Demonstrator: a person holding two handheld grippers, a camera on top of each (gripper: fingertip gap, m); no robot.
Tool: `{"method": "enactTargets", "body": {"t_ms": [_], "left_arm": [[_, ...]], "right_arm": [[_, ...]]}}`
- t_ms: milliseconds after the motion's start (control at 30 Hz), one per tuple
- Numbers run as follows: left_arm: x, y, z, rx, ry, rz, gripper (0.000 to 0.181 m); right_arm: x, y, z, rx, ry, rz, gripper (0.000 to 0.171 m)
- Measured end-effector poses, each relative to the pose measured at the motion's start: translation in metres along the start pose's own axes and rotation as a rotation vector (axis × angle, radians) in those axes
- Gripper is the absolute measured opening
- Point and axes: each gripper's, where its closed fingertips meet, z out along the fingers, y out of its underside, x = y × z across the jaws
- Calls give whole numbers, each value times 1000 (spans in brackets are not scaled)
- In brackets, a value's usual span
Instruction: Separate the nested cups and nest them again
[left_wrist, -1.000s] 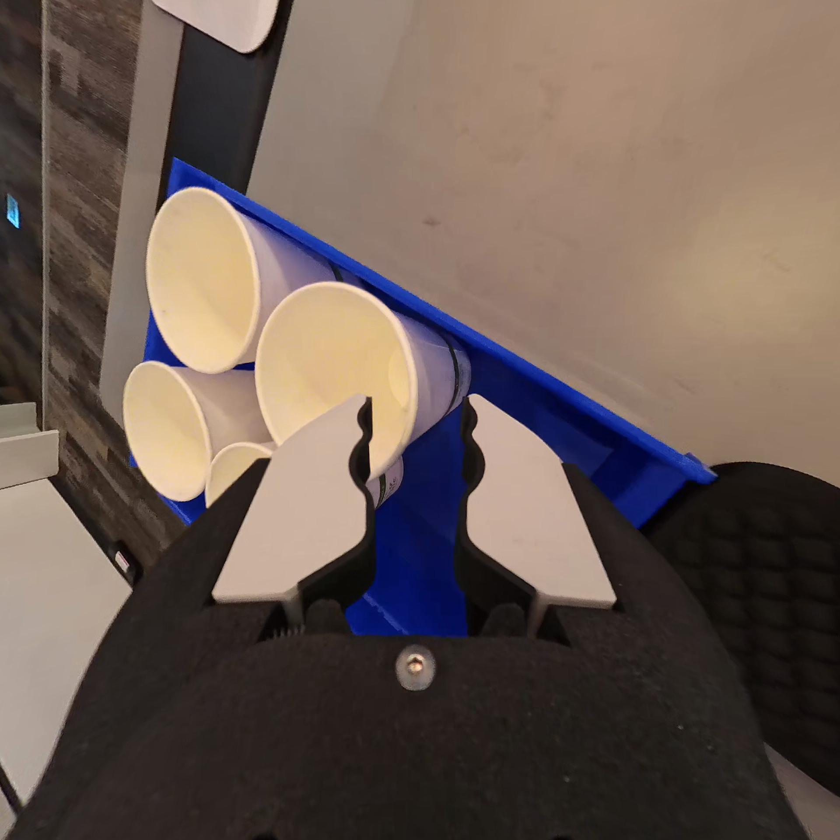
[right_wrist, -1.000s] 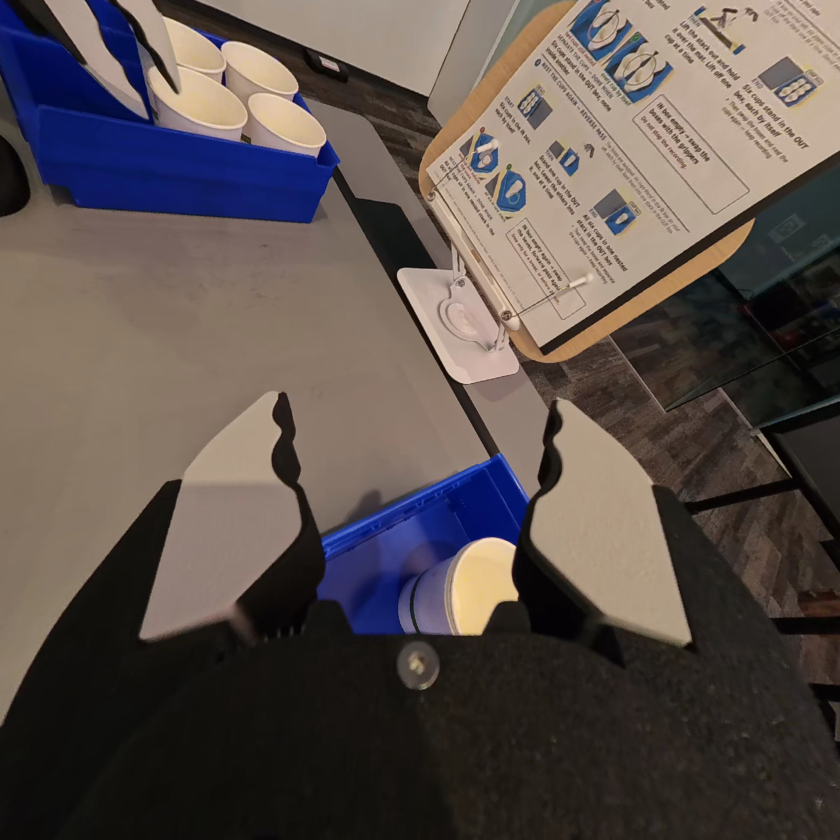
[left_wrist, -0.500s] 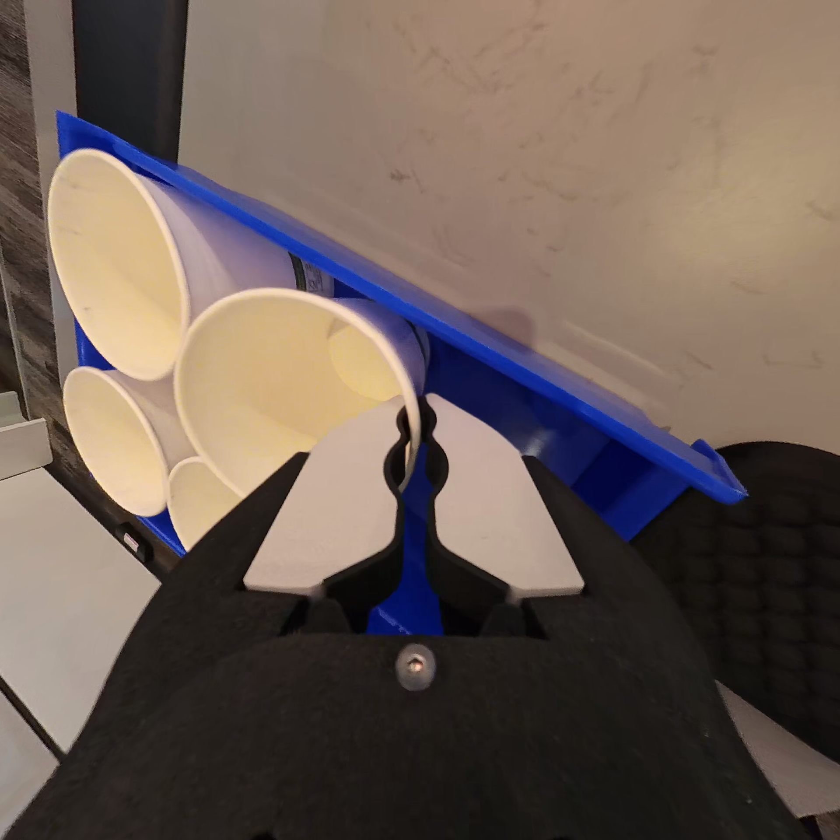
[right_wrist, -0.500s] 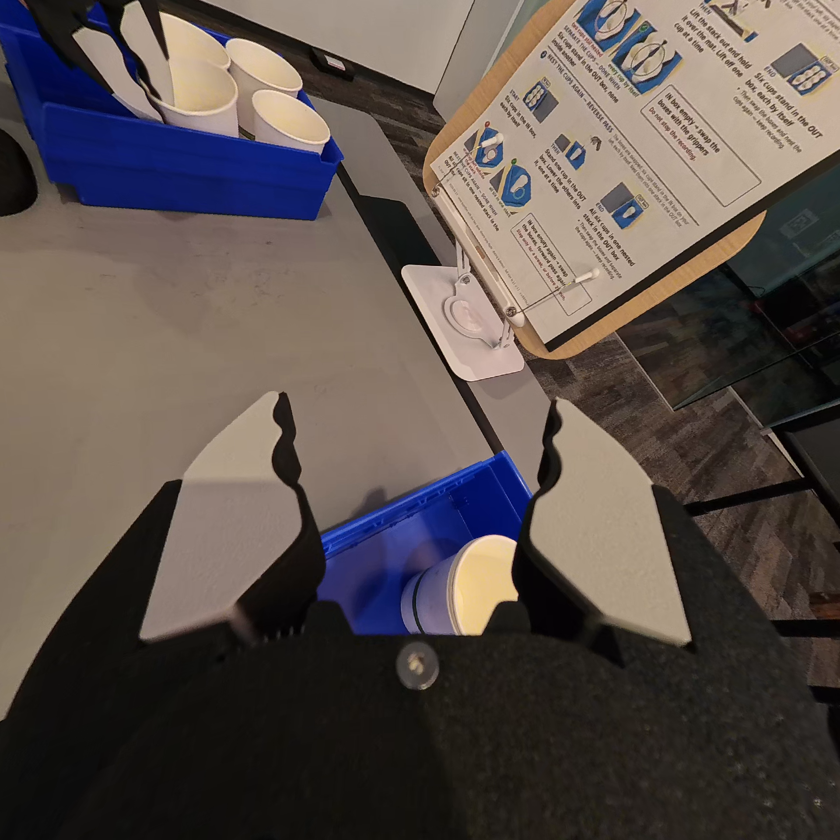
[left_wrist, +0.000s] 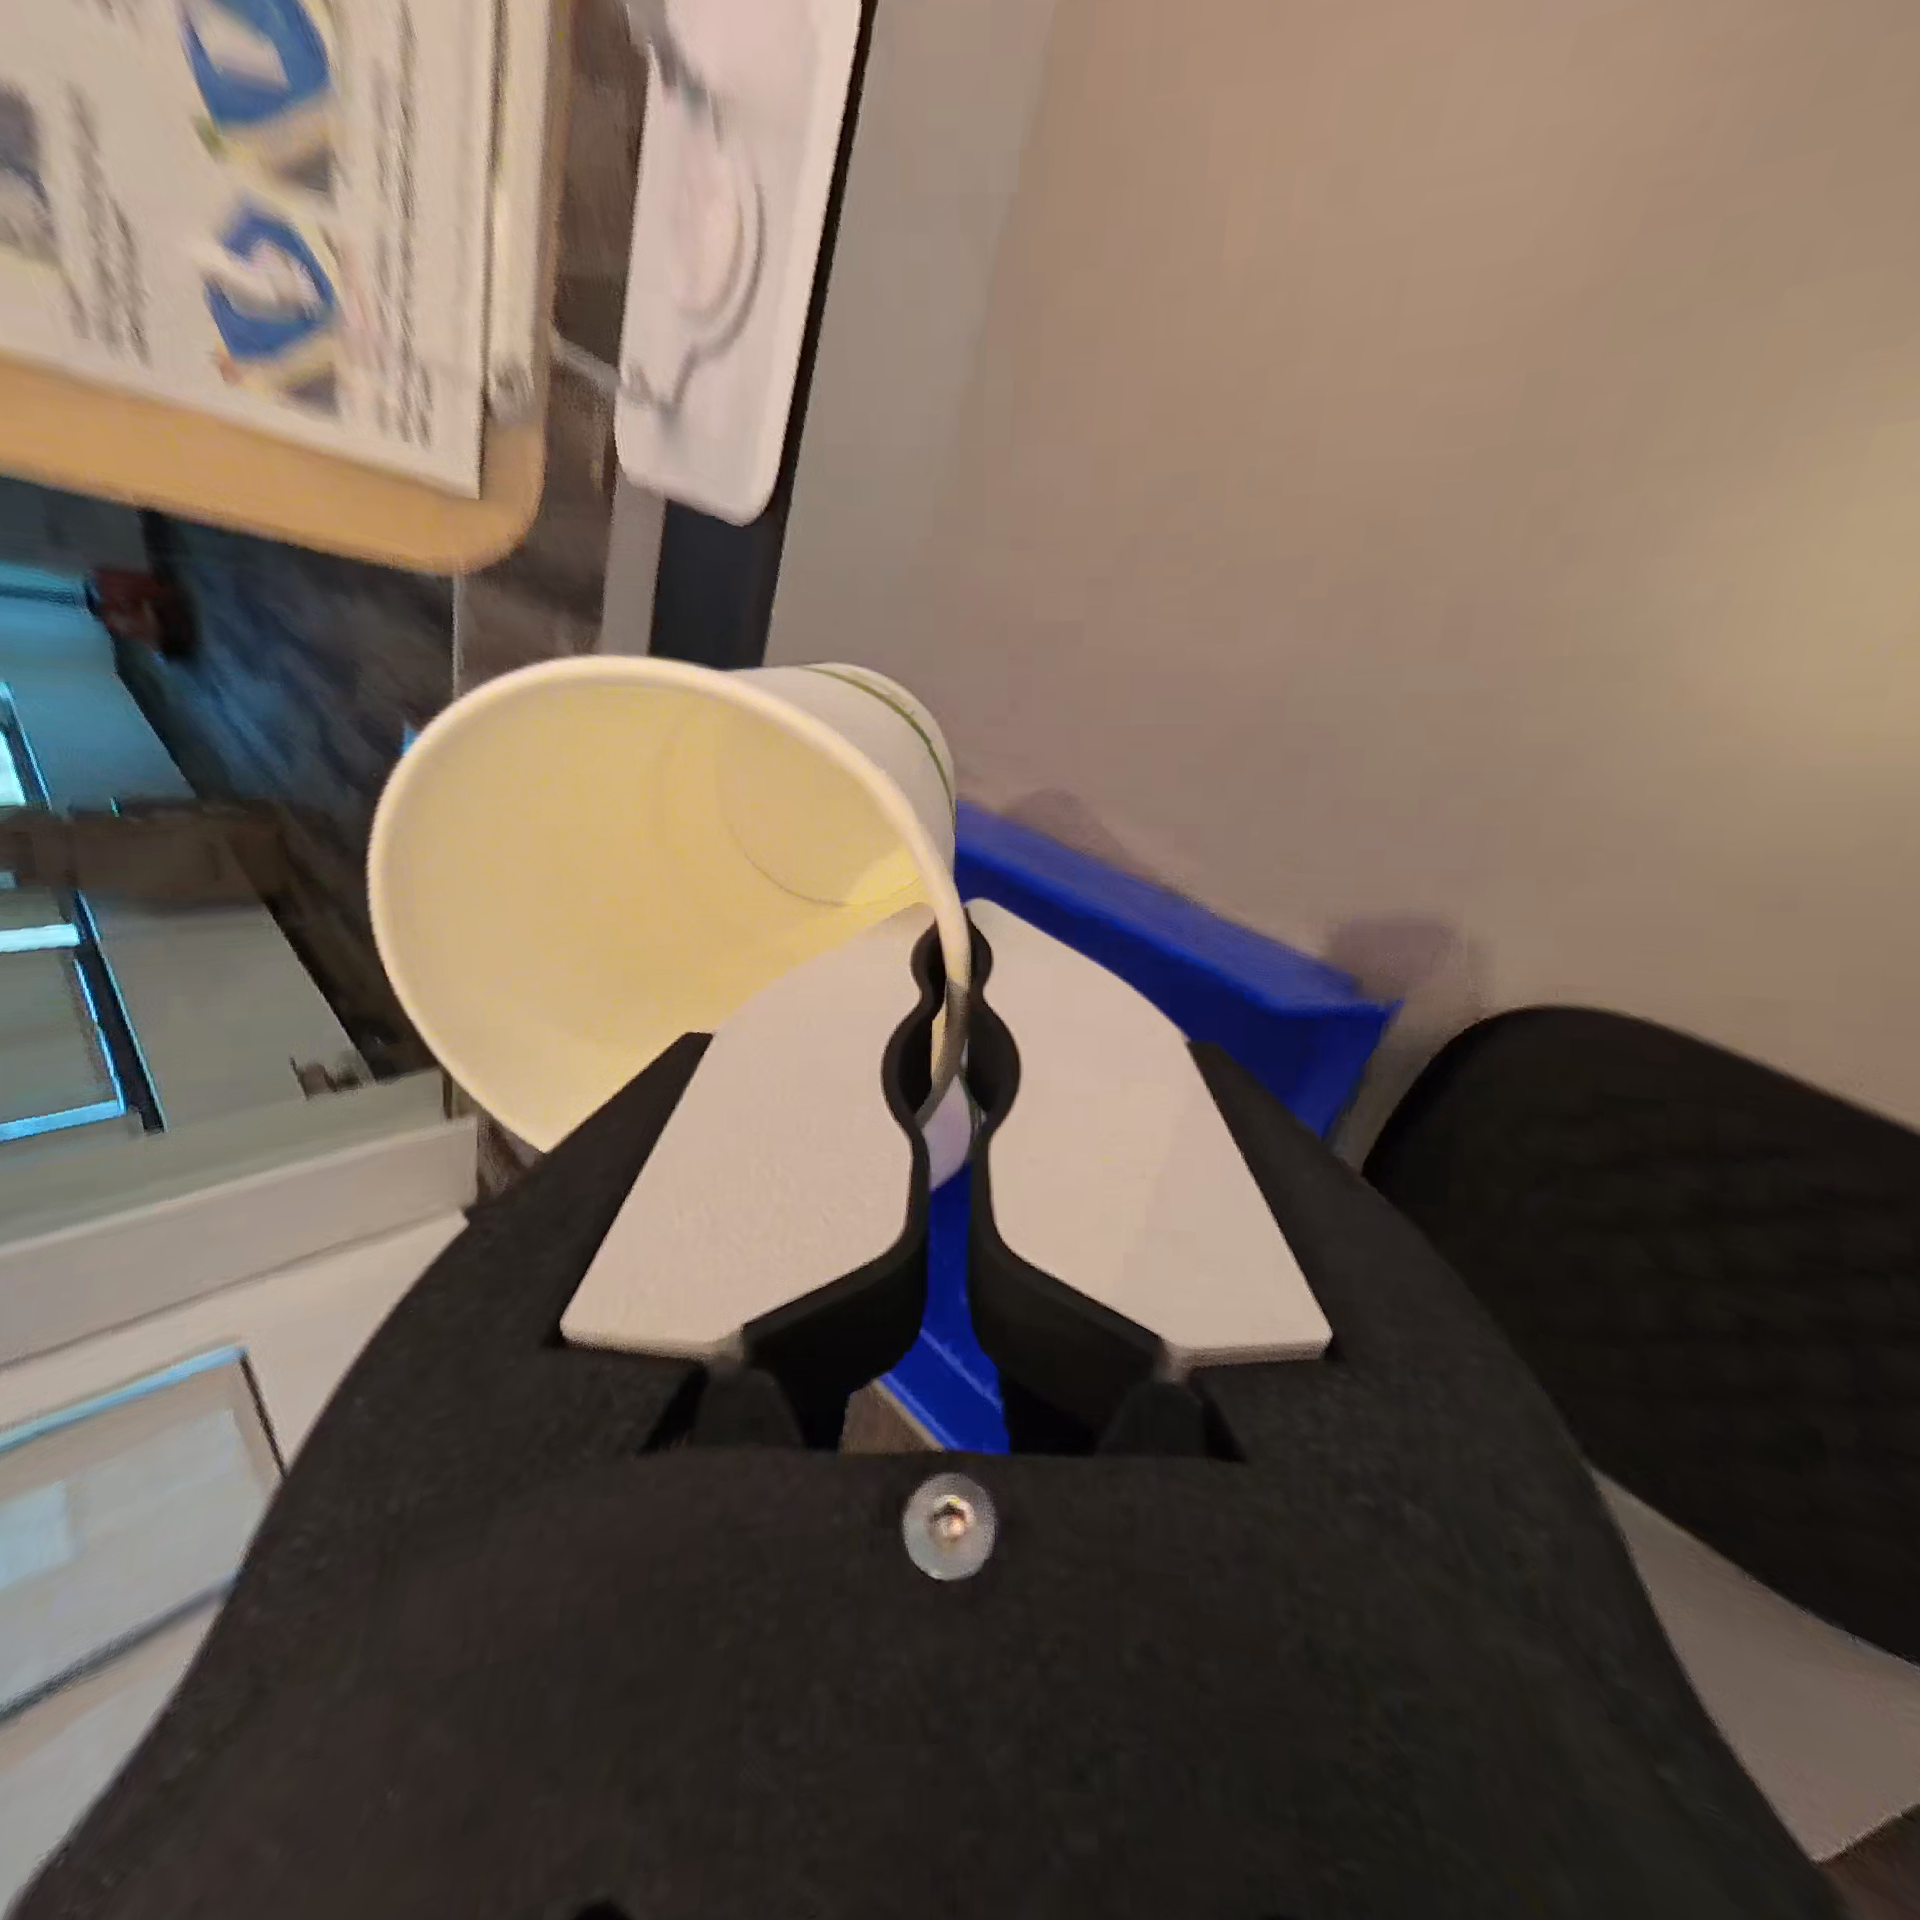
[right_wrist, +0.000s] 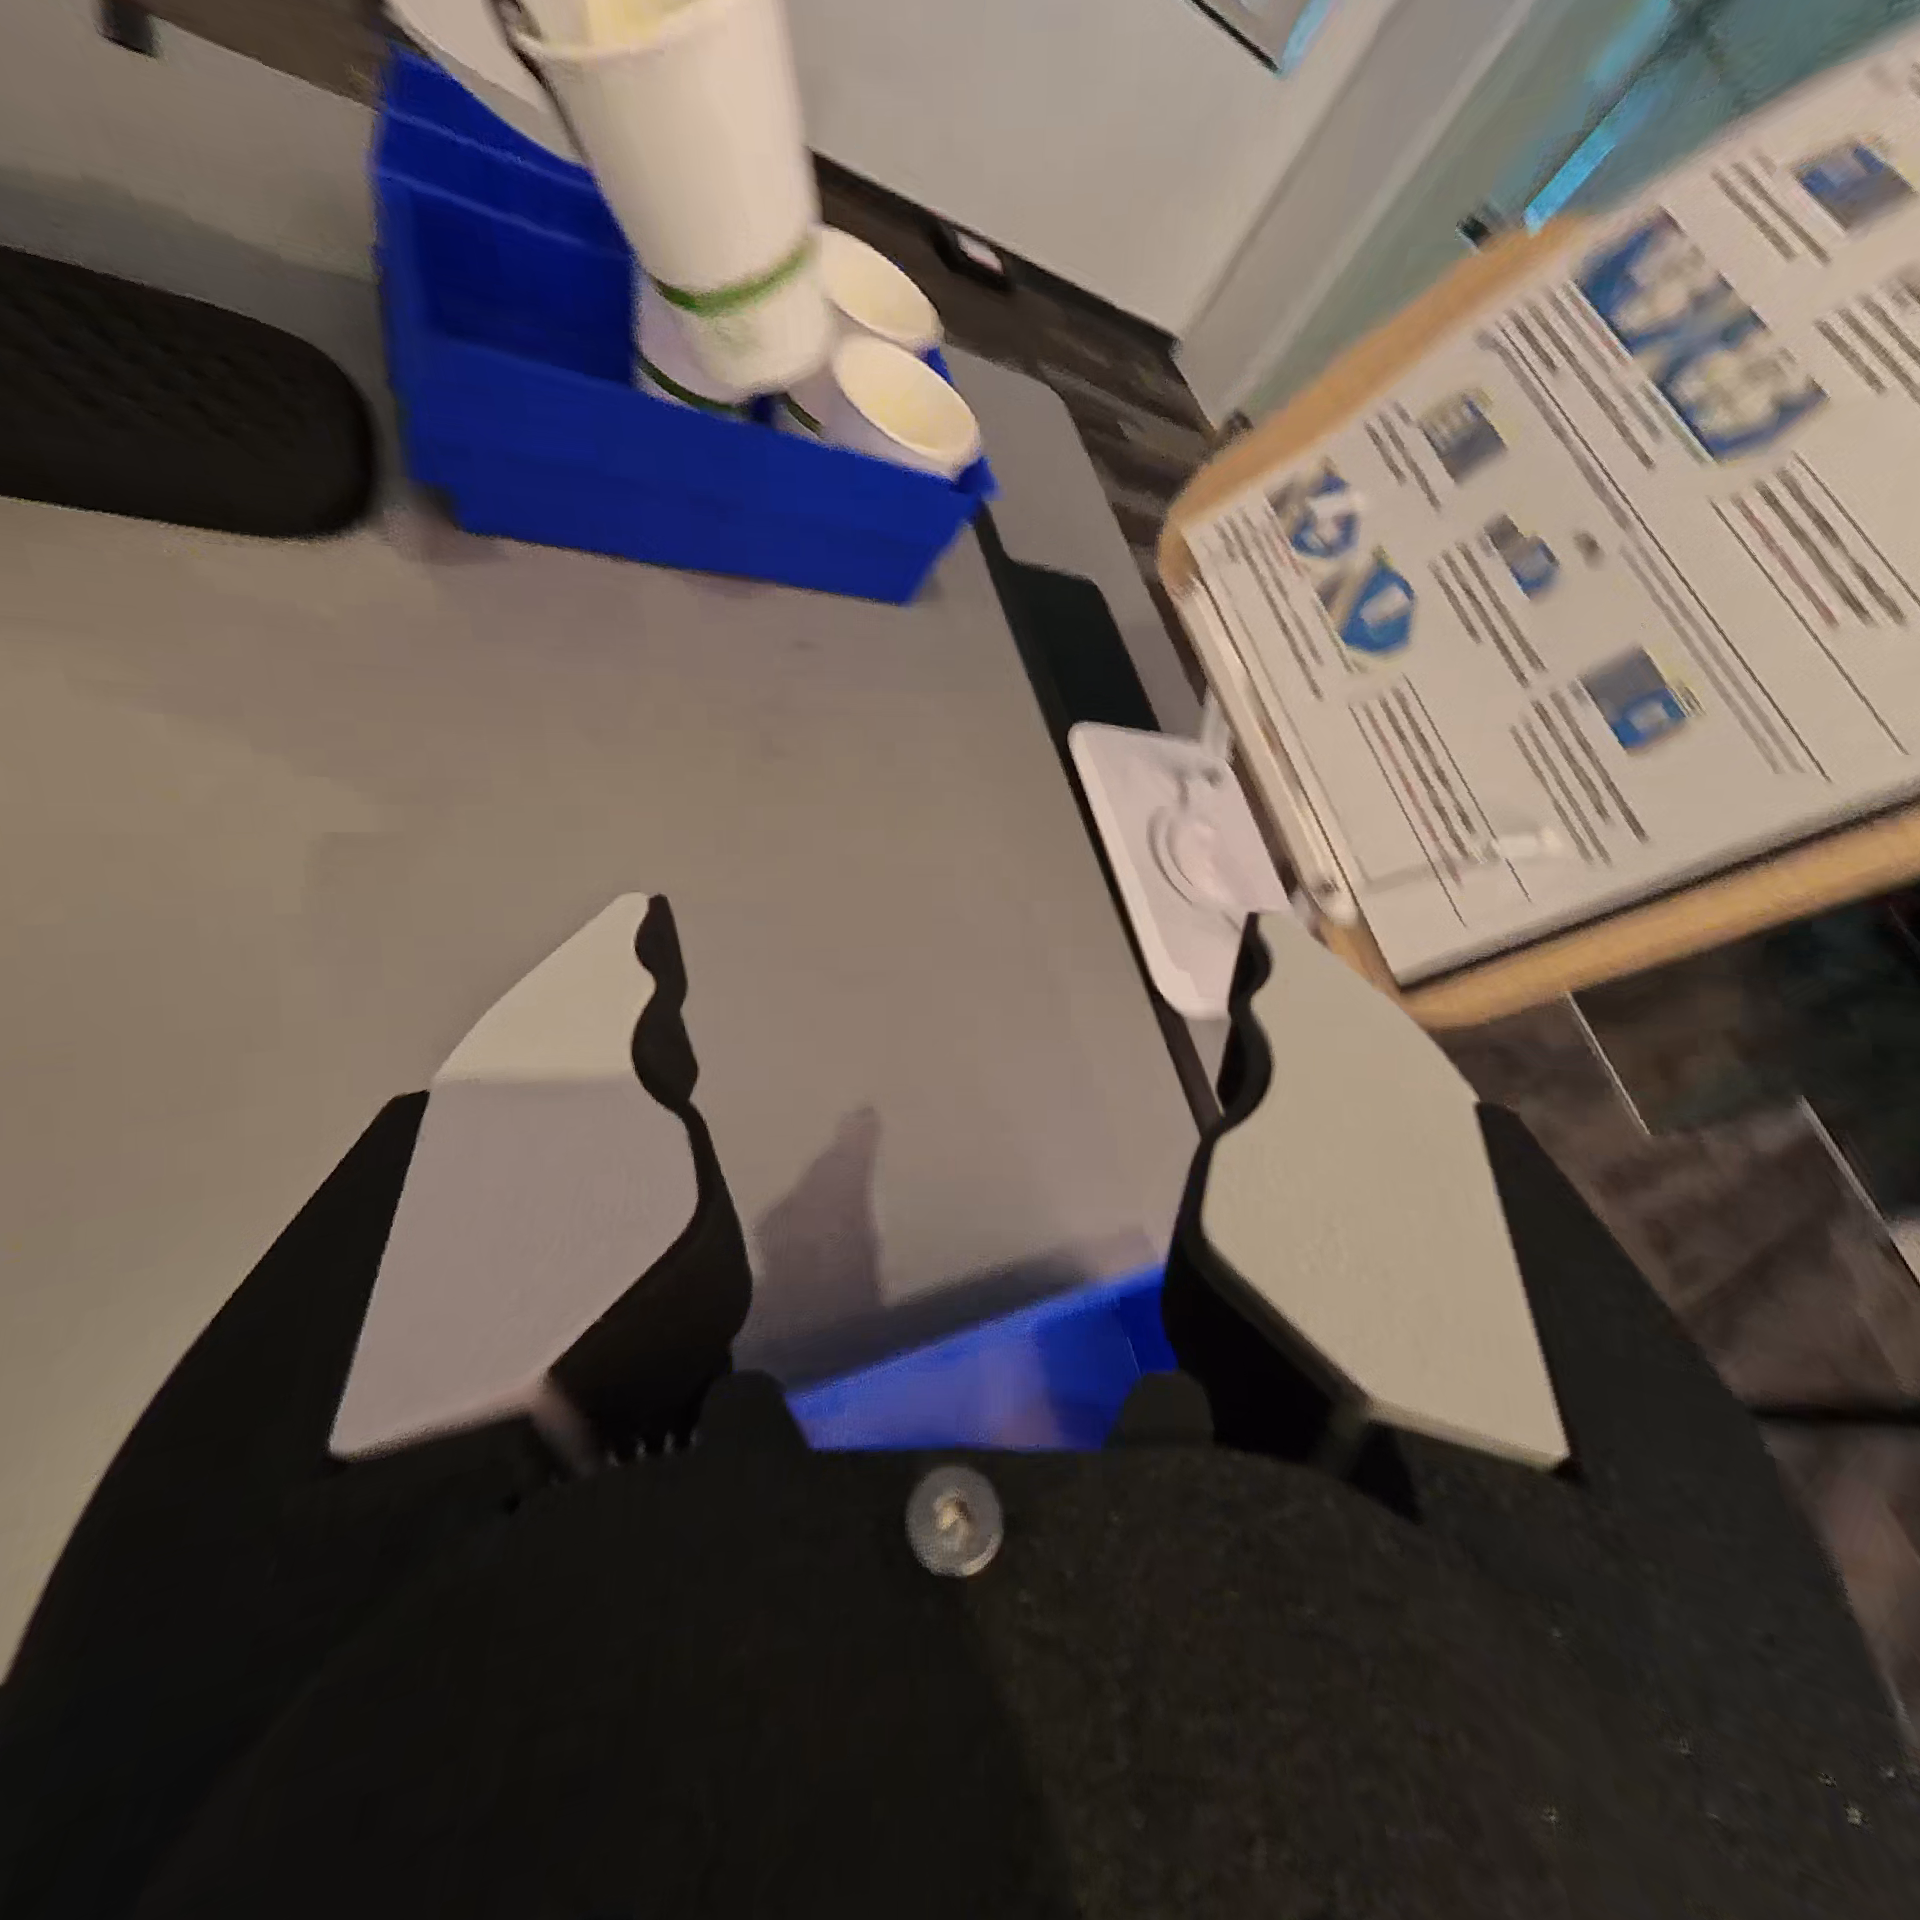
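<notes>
1. The grey table (right_wrist: 436, 790) fills the middle and left of the right wrist view; its top is flat, matte and smooth.
2. A sheet of printed instructions (right_wrist: 1621, 540) on a rounded wooden board leans at the right of that view, blurred, on a white stand (right_wrist: 1174, 842).
3. A dark, quilted, rounded pad (right_wrist: 156, 405) lies at the left edge, just beside the far blue bin (right_wrist: 665, 488), a glossy plastic box with a stepped wall.
4. The right gripper (right_wrist: 951, 997) fills the lower part of its view: grey flat plates with wavy black inner edges, spread wide apart, nothing between them. Below them shows the rim of a near blue bin (right_wrist: 977, 1382).
5. The left gripper (left_wrist: 951, 982) is closed on the rim wall of a white paper cup (left_wrist: 623, 883), one finger inside, one outside.
6. In the left wrist view the held cup's mouth faces the camera and lower left, its long axis running away to the upper right, base farthest. In the right wrist view the same cup (right_wrist: 707, 197) hangs above the far bin at upper centre, mouth up, base down, slightly tilted, with a green band near the base.
7. Two more paper cups (right_wrist: 904, 405) stand upright in the far bin, just right of the held one.
</notes>
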Motion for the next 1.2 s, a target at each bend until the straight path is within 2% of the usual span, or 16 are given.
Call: {"method": "enactTargets", "body": {"t_ms": [200,400,467,800,1200], "left_arm": [[51,-93,-30,273,158,107,1],[92,-143,-46,391,242,225,0],[100,-150,-49,400,252,254,0],[121,-158,-52,388,298,322,0],[137,-154,-46,320,358,383,2]], "right_arm": [[-70,-60,39,199,-295,-85,99],[-104,-92,60,339,-458,-29,100],[-118,-90,63,328,-545,-12,100],[-137,-79,71,278,-653,-34,88],[-155,-64,78,197,-771,-21,90]]}}
